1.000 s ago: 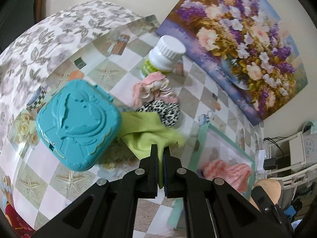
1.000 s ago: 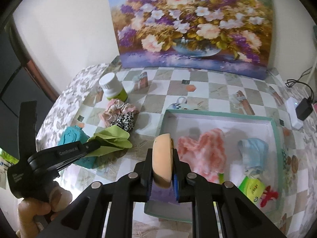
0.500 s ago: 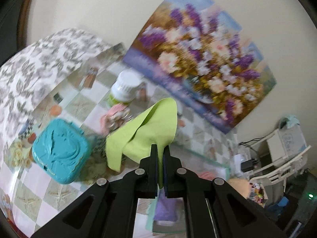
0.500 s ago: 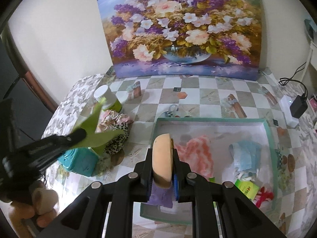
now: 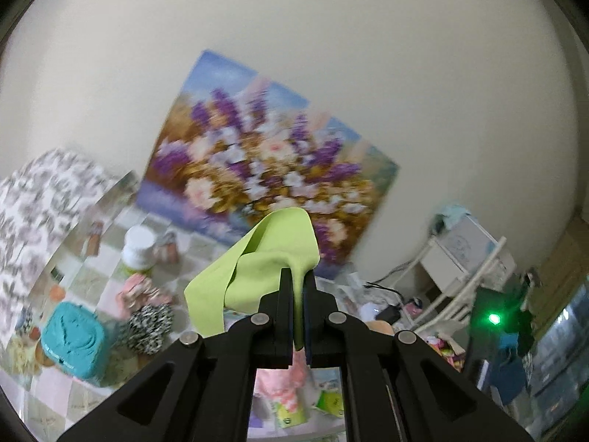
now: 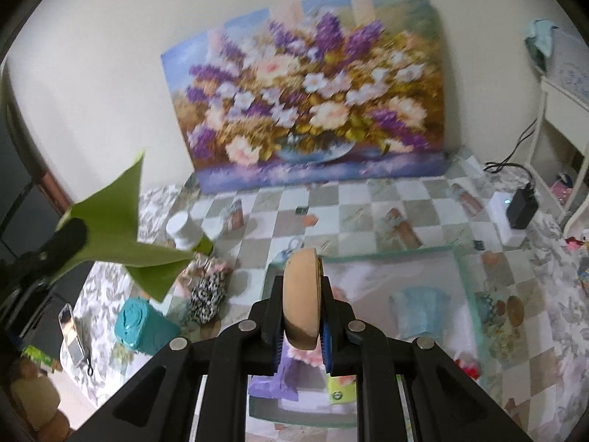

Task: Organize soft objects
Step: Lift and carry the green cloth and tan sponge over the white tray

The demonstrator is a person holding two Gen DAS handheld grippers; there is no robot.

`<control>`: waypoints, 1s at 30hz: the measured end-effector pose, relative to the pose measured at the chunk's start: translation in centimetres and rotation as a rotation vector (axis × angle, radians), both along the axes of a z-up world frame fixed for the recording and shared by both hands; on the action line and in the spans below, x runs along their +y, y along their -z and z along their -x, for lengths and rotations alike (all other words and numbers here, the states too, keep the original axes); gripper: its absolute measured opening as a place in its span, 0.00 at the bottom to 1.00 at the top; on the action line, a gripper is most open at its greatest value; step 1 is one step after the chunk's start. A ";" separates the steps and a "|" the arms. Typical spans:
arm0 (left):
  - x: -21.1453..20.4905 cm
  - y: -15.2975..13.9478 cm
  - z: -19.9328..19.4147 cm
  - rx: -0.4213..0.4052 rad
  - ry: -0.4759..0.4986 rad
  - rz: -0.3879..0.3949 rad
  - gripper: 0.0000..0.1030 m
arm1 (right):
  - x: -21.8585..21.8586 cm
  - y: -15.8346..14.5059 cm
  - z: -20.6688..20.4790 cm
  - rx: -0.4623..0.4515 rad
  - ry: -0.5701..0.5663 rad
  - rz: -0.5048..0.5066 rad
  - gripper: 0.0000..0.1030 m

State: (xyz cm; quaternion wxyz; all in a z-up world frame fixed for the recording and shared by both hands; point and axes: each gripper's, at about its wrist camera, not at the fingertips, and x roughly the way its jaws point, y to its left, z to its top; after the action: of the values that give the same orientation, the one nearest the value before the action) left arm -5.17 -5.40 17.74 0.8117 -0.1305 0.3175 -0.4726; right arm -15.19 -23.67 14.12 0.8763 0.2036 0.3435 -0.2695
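Note:
My left gripper (image 5: 299, 296) is shut on a lime-green cloth (image 5: 257, 261) and holds it high above the table; the cloth also shows at the left of the right wrist view (image 6: 125, 235). My right gripper (image 6: 302, 307) is shut on a tan round sponge (image 6: 300, 298) above the near edge of the green-rimmed tray (image 6: 464, 272). The tray holds a light blue cloth (image 6: 419, 307), a pink cloth (image 5: 283, 379) and small packets. A pink scrunchie (image 5: 141, 293) and a leopard-print scrunchie (image 5: 151, 326) lie on the table left of the tray.
A teal plastic case (image 6: 141, 322) and a white-capped bottle (image 6: 186, 230) stand on the checkered tablecloth at the left. A flower painting (image 6: 313, 103) leans on the back wall. A charger and cable (image 6: 521, 208) lie at the right. A phone (image 6: 71, 328) lies lower left.
My left gripper has lifted the green cloth off the table and raised it high, tilting up toward the wall. My right gripper has risen too, still holding the sponge over the tray.

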 end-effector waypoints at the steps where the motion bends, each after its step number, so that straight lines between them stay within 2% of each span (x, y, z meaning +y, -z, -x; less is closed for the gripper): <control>1: -0.4 -0.3 0.6 -0.016 0.023 0.001 0.04 | -0.3 -0.2 0.4 -0.003 0.014 0.008 0.16; 5: -2.4 -0.3 2.6 -0.043 0.094 -0.026 0.04 | -1.5 -0.6 1.9 0.005 0.080 0.039 0.16; 17: -7.4 1.7 8.3 -0.077 0.255 -0.148 0.04 | -6.6 -0.5 7.7 0.005 0.279 0.018 0.16; 27: -10.5 5.7 9.4 -0.049 0.307 -0.228 0.04 | -8.8 1.8 8.9 0.045 0.332 -0.033 0.16; 30: -11.3 7.5 8.5 -0.007 0.303 -0.256 0.04 | -9.2 3.0 8.3 0.064 0.318 -0.054 0.16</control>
State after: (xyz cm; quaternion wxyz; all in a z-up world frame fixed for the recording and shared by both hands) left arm -13.72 -16.68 10.26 0.7423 0.0248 0.3882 -0.5456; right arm -23.44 -32.83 11.14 0.8053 0.2704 0.3419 -0.4019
